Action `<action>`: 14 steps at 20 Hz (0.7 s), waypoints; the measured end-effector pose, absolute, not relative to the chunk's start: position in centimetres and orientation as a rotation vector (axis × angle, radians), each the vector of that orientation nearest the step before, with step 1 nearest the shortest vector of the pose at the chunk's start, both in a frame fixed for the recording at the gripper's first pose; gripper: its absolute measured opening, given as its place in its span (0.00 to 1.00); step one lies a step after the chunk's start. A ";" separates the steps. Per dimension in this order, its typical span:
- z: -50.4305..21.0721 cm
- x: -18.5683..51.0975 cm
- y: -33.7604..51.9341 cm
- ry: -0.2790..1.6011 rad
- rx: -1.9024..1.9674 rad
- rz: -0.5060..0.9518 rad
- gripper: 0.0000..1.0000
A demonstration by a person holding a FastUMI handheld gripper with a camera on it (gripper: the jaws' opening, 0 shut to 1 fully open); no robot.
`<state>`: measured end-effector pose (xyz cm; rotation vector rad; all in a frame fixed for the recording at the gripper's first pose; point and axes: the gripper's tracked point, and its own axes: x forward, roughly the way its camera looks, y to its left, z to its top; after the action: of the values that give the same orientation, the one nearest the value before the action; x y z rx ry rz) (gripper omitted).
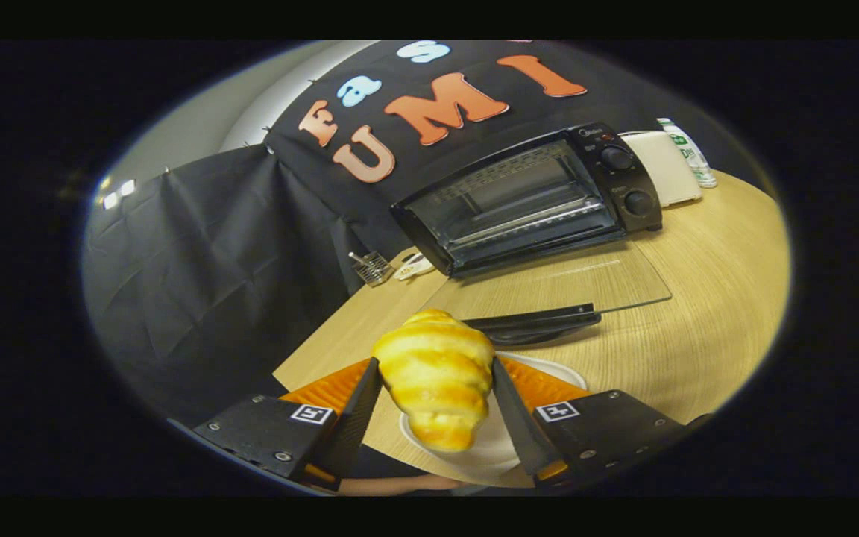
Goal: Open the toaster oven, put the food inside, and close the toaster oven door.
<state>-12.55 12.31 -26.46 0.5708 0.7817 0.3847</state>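
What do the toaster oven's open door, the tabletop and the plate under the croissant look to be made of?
Toaster oven door: clear glass with a dark handle bar, since the table shows through it.
Table: light wood or wood-look laminate, with fine straight grain.
Plate: white and smooth, ceramic or plastic.
The gripper fingers press the croissant on both sides.

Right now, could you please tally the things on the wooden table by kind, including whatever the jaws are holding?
Toaster ovens: 1, the toaster oven, door folded down open.
Food items: 1, the croissant, gripped by the gripper.
Plates: 1, the white plate below the croissant.
Bottles: 1, the bottle beyond the oven.
White boxes: 1, the white box beside the oven.
Wire baskets: 1, the wire basket.
Total: 6
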 end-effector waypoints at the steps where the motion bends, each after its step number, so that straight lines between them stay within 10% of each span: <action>1: -26.2 -11.9 12.2 0.774 0.581 0.374 0.84; 14: -25.6 -0.4 9.1 0.676 0.781 0.197 0.83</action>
<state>-0.44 9.11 -25.63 0.7810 0.6763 0.1973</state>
